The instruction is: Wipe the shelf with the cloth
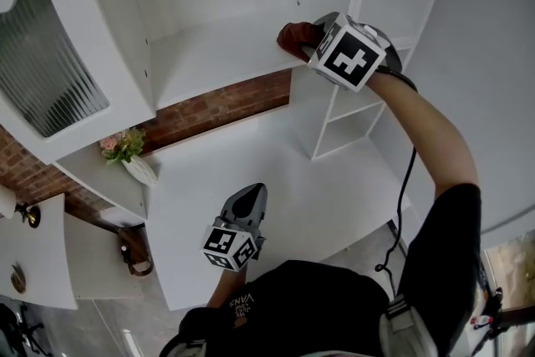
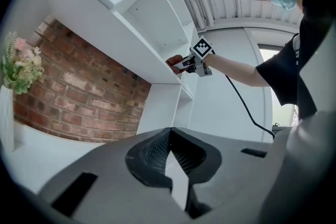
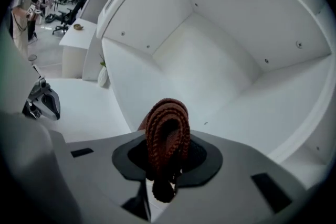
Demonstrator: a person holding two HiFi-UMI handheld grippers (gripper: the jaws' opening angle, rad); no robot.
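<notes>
A folded reddish-brown cloth [image 1: 294, 36] [image 3: 168, 131] is pinched upright in my right gripper [image 1: 316, 44] [image 3: 167, 152], which is shut on it. The cloth rests at the front right edge of the white shelf [image 1: 209, 54] [image 3: 220, 81], inside the open cabinet. From the left gripper view, the right gripper [image 2: 190, 64] and cloth [image 2: 174, 62] show far off at the shelf's edge [image 2: 152, 68]. My left gripper [image 1: 248, 201] [image 2: 169, 136] hangs low over the white table [image 1: 309, 188], shut with nothing in it.
A white vase of flowers [image 1: 132, 156] [image 2: 18, 63] stands on the table at the left, against the brick wall [image 1: 217, 109]. An open cabinet door with ribbed glass [image 1: 50, 71] juts out left. Small cubbies [image 1: 351, 117] sit below the shelf. A black cable [image 1: 407, 175] trails from the right arm.
</notes>
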